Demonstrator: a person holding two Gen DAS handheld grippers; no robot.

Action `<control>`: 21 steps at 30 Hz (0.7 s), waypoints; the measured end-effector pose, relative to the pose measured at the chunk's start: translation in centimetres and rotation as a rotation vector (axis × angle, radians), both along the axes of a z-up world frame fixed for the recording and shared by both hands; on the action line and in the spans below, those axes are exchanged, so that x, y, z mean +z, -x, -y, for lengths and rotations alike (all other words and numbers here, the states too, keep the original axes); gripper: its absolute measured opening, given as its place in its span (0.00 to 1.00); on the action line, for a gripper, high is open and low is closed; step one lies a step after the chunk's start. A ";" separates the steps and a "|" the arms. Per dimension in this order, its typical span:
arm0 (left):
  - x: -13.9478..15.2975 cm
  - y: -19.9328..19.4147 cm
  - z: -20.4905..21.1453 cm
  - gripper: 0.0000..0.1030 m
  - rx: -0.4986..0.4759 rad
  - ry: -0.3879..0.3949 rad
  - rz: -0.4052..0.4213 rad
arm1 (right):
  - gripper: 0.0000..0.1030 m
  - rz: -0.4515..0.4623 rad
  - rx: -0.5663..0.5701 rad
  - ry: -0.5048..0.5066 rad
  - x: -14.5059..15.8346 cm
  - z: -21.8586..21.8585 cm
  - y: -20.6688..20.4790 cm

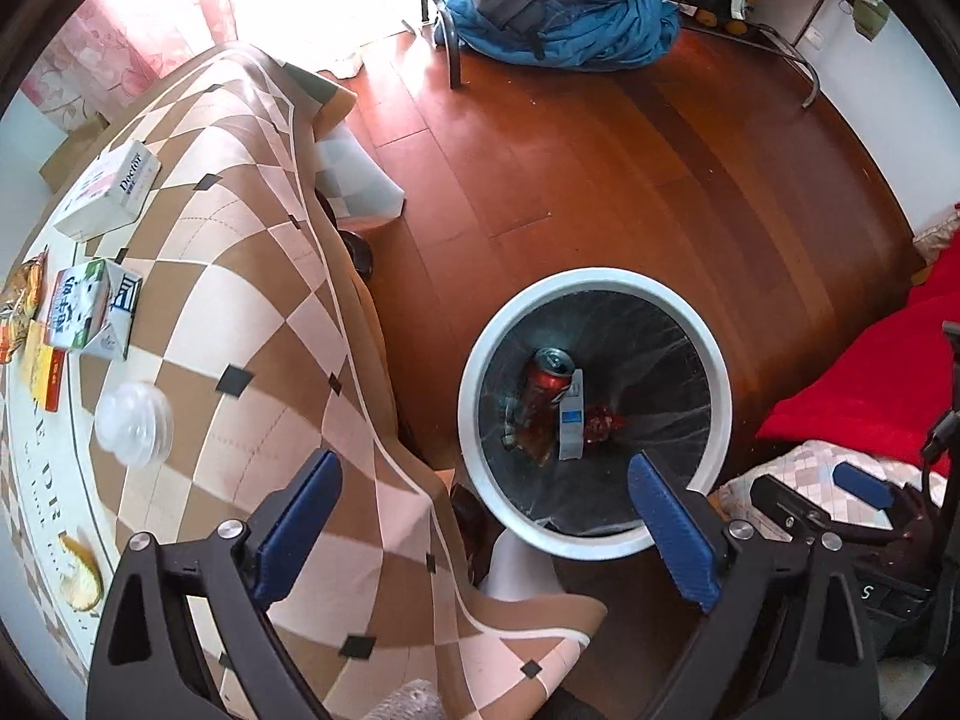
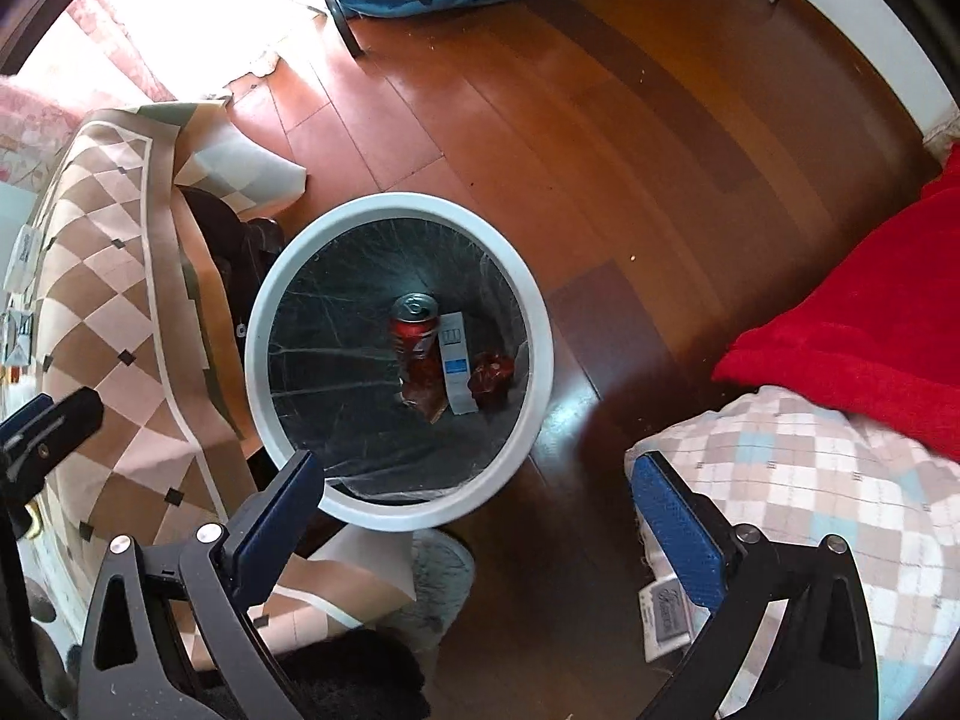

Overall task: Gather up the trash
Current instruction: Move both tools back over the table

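Observation:
A white-rimmed bin point(image 1: 474, 372) point(image 2: 540, 324) with a dark liner stands on the wooden floor beside the table. Inside lie a red can point(image 1: 546, 384) point(image 2: 415, 333), a small grey-white box point(image 1: 573, 420) point(image 2: 459, 360) and a crumpled red wrapper point(image 1: 603, 423) point(image 2: 492, 381). My left gripper point(image 1: 486, 522) hangs open and empty over the table's edge and the bin's near rim. My right gripper point(image 2: 480, 528) is open and empty above the bin's near rim. On the table sit a clear plastic lid point(image 1: 133, 423), a milk carton point(image 1: 90, 309), a white box point(image 1: 111, 189) and snack wrappers point(image 1: 24, 300).
A brown checked tablecloth point(image 1: 252, 312) hangs over the table edge next to the bin. A red blanket point(image 2: 852, 312) and a checked cushion point(image 2: 810, 480) lie at the right. A chair with blue clothes point(image 1: 558, 18) stands at the back. Open wooden floor point(image 1: 600, 168) lies beyond the bin.

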State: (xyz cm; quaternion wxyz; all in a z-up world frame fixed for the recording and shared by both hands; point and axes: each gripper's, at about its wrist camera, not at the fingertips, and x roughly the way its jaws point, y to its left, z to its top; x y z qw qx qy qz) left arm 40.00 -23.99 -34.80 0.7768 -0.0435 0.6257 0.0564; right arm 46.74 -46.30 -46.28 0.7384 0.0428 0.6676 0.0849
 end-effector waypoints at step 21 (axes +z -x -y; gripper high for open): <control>9.7 5.6 -0.7 0.95 0.015 -0.017 0.175 | 1.00 0.207 -0.015 -0.032 13.4 0.8 5.8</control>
